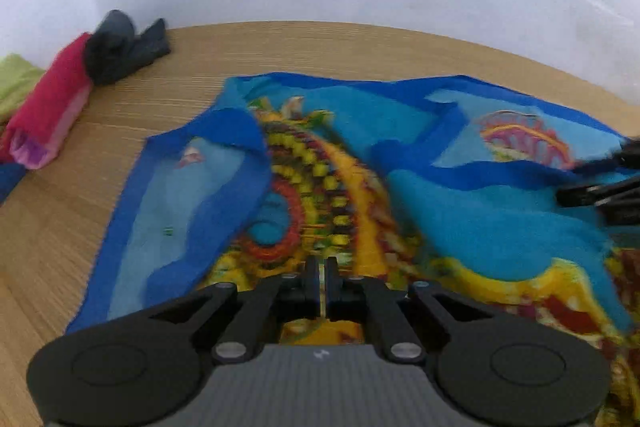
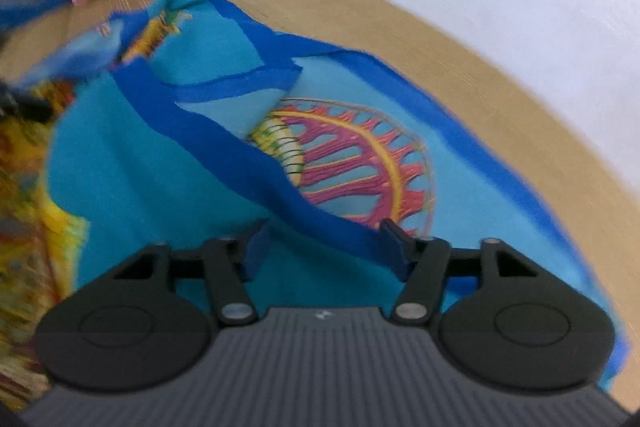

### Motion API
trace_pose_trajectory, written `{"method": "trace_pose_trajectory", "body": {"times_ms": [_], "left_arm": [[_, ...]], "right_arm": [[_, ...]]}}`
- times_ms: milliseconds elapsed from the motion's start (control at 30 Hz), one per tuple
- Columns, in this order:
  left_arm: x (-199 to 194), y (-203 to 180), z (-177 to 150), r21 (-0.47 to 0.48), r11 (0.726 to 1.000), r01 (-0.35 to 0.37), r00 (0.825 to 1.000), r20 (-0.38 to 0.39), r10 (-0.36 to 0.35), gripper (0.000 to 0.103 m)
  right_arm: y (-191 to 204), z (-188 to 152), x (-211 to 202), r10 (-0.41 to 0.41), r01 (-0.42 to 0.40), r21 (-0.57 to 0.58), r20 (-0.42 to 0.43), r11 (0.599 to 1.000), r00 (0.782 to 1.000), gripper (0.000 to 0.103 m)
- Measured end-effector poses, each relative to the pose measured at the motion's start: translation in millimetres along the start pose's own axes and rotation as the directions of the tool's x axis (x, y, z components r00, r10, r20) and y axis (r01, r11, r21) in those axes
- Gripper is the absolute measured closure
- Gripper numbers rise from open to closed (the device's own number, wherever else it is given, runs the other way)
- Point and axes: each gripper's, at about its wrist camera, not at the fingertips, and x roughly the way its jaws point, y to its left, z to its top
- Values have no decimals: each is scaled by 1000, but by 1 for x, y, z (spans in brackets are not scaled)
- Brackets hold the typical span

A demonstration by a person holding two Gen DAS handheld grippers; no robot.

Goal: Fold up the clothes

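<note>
At the surface's (image 1: 60,227) far left corner we see folded clothes (image 1: 52,107) stacked against the wall, while the bright blue patterned garment (image 1: 480,219) lies rumpled across the middle, reaching toward the right edge. Our left hand-held gripper (image 1: 320,281) is pinched almost closed over the yellow print, whether on cloth we cannot tell. Our right hand-held gripper (image 2: 322,247) stands wide over a dark blue hem, so we judge the fold is just starting and next needs a closing grip there.

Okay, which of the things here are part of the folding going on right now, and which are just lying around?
In use:
- blue patterned cloth
- left gripper, shut
- right gripper, open

Lying about:
- red roll
- dark grey bundle
- green cloth
</note>
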Motion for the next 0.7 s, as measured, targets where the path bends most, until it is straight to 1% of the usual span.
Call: {"method": "trace_pose_trajectory", "body": {"times_ms": [33, 67, 167, 200, 233, 267, 300, 333, 367, 400, 433, 467, 500, 533, 567, 633, 667, 700], "left_arm": [[3, 4, 0, -5, 1000, -19, 1000, 2, 19, 98], [8, 7, 1, -10, 999, -32, 999, -2, 32, 98], [23, 16, 3, -21, 997, -76, 997, -16, 75, 97], [28, 19, 5, -22, 996, -90, 996, -24, 90, 97], [31, 21, 6, -21, 995, -99, 995, -28, 99, 97], [34, 22, 7, -15, 994, -110, 994, -26, 109, 97], [36, 21, 8, -2, 992, -123, 992, -19, 123, 97], [38, 19, 9, 11, 991, -136, 991, -13, 136, 97], [39, 17, 10, 23, 989, -147, 989, -10, 147, 97], [41, 15, 10, 34, 987, -157, 988, -5, 157, 98], [42, 13, 11, 46, 985, -166, 986, 1, 166, 99], [43, 11, 11, 57, 983, -175, 985, 5, 175, 100], [44, 9, 12, 68, 981, -184, 983, 10, 184, 100], [46, 6, 12, 79, 978, -194, 981, 17, 194, 100], [47, 4, 13, 88, 975, -205, 979, 22, 203, 100], [50, 1, 14, 103, 970, -220, 976, 28, 218, 100], [51, 0, 15, 108, 968, -225, 974, 30, 223, 100], [51, 0, 16, 105, 969, -226, 974, 31, 223, 100]], "right_arm": [[-4, -1, -2, 36, -36, 30, -5, 999, 999, 94], [-3, -3, -8, 19, -19, 30, 8, 999, 1000, 97], [-2, -10, -28, -41, 39, 29, 46, 999, 998, 100], [-6, -10, -37, -106, 105, 30, 59, 994, 993, 100], [-10, -9, -45, -171, 169, 33, 72, 985, 983, 100], [-17, -9, -53, -241, 239, 37, 80, 970, 967, 100], [-33, -8, -59, -335, 332, 45, 68, 942, 940, 100], [-50, -7, -65, -425, 422, 52, 55, 905, 904, 100], [-66, -6, -71, -511, 508, 57, 42, 859, 859, 100], [-83, -5, -77, -592, 590, 61, 28, 805, 806, 100], [-99, -3, -83, -667, 665, 64, 13, 744, 745, 100], [-116, -2, -89, -736, 735, 65, -1, 675, 677, 100], [-133, -1, -95, -798, 797, 65, -16, 600, 602, 100], [-149, 0, -101, -852, 852, 63, -30, 520, 522, 100], [-165, 0, -106, -893, 893, 62, -46, 446, 449, 100], [-190, -6, -107, -914, 917, 73, -87, 392, 397, 100], [-201, -10, -109, -914, 918, 95, -106, 384, 393, 100], [-206, -17, -116, -870, 869, 190, -107, 457, 481, 98]]}}
